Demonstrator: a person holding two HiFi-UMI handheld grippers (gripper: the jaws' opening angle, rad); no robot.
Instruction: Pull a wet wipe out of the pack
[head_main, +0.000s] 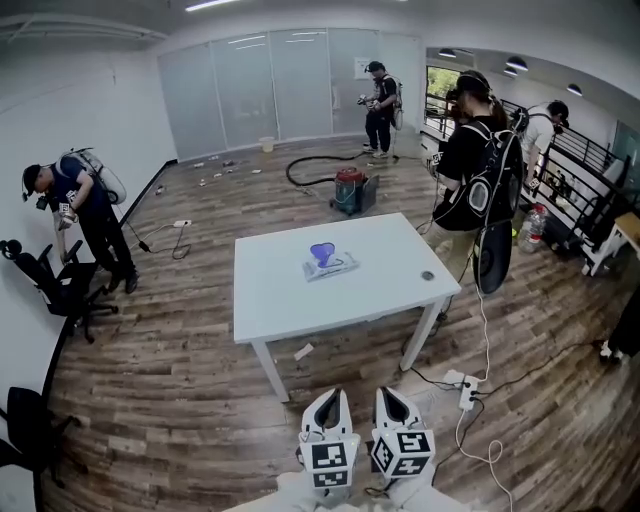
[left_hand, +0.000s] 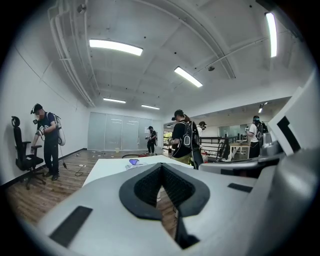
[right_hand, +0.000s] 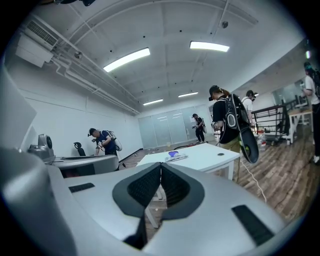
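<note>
The pack (head_main: 330, 264) lies flat near the middle of the table (head_main: 280, 300), a little toward the far side. A blue piece stands up from its top. Bare white surface lies on all sides of it, and it is well away from every edge. A small dark round thing (head_main: 428, 275) lies near the right edge, apart from the pack.

On the near side, the wooden floor (head_main: 180, 380) is open up to the table. There is only a white scrap (head_main: 303, 351) under the table and a power strip (head_main: 466, 390) with cables at the near right. A person with a backpack (head_main: 480, 170) stands close to the far right corner. A red and green machine (head_main: 350, 190) stands on the floor beyond the far edge. Another person (head_main: 85, 215) bends over an office chair (head_main: 60, 285) at the left wall.

The left hand-held gripper (head_main: 328, 400) and the right hand-held gripper (head_main: 392, 400) are side by side on the near side, well apart from the table, and they point toward it. In each gripper view the dark pads meet at the tip, so both are closed with nothing between the jaws, and they touch nothing.

Each cube (head_main: 330, 462) carries black and white square markers. The print on the pack is too small to read.
</note>
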